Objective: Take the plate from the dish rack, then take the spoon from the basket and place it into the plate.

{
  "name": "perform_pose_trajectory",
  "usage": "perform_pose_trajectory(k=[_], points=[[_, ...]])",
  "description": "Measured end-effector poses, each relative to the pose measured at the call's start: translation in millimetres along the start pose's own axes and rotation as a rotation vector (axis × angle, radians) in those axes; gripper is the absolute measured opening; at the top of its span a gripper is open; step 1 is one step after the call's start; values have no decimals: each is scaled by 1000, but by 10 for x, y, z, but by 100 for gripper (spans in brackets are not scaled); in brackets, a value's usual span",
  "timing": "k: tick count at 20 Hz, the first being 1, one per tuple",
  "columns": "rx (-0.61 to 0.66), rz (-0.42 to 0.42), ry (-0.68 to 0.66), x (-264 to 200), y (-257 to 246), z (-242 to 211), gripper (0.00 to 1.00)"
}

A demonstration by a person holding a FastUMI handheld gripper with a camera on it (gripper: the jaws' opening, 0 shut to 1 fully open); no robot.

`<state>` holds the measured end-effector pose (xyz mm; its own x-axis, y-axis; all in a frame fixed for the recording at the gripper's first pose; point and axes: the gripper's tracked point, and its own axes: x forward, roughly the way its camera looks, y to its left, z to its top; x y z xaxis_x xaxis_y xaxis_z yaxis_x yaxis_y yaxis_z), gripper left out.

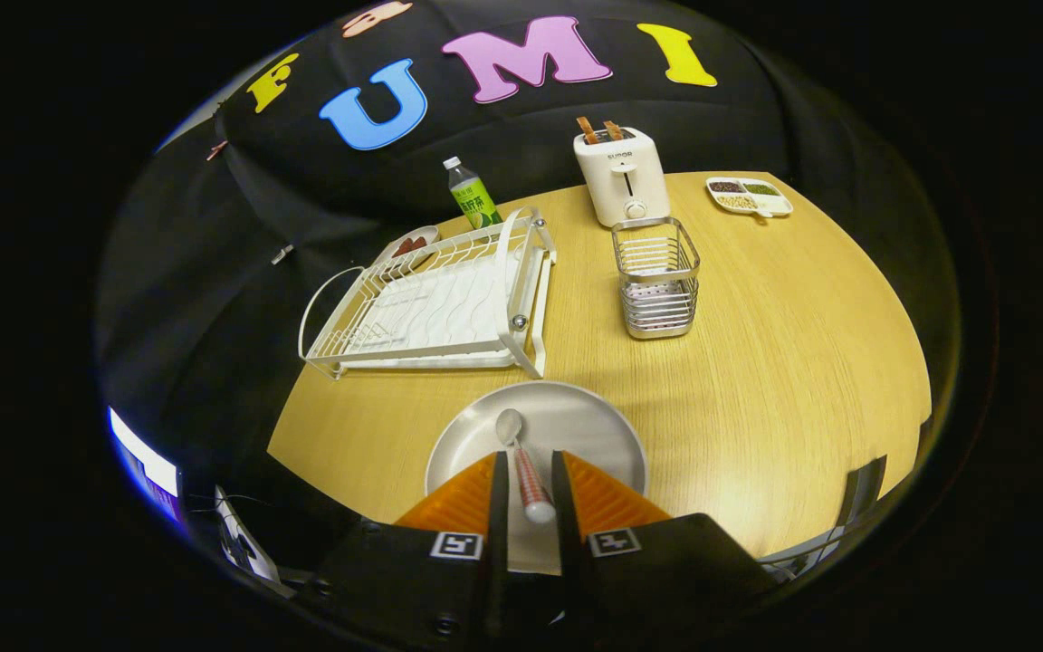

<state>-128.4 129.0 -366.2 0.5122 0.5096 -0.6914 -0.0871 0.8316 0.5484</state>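
Gripper: fingers set narrow, with the spoon lying in the gap between them. Handle end sits between the fingertips, bowl pointing to 12 o'clock. Cannot tell whether both fingers press on the handle or just flank it; a thin gap seems to show on each side, so grip state is uncertain.

Spoon lies over the plate, bowl resting on or just above the plate's surface; contact is probable, not certain. Plate is round, pale, flat on the wooden table, directly ahead of the fingers.

Beyond the plate at 11 o'clock: white wire dish rack, no plate in it. At 1 o'clock, well apart from the plate: metal wire basket, no spoon visible inside.

Farther out at 12 to 1 o'clock: white toaster with two slices standing in it. At 2 o'clock: small divided tray of grains. At 11 o'clock behind the rack: green-labelled bottle and a small dish.

Judgement on progress: plate step done, spoon out of basket and over the plate. Left: confirm release, open fingers, back gripper away.
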Motion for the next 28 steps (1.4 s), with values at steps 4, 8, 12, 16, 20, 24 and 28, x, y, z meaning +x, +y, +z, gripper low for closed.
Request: perform_pose_trajectory(k=[4, 8, 12, 16, 20, 24, 28], points=[[5, -35, 25, 37, -103, -9, 88], [-5, -43, 4, -47, -72, 102, 99], [-52, -53, -38, -227, 24, 379, 99], [-111, -51, -181, -593, 242, 1030, 99], [-202, -75, -345, -1043, 445, 1704, 98], [-276, -103, -454, -1458, 606, 2165, 98], [-362, -159, -562, -1871, 708, 2534, 99]])
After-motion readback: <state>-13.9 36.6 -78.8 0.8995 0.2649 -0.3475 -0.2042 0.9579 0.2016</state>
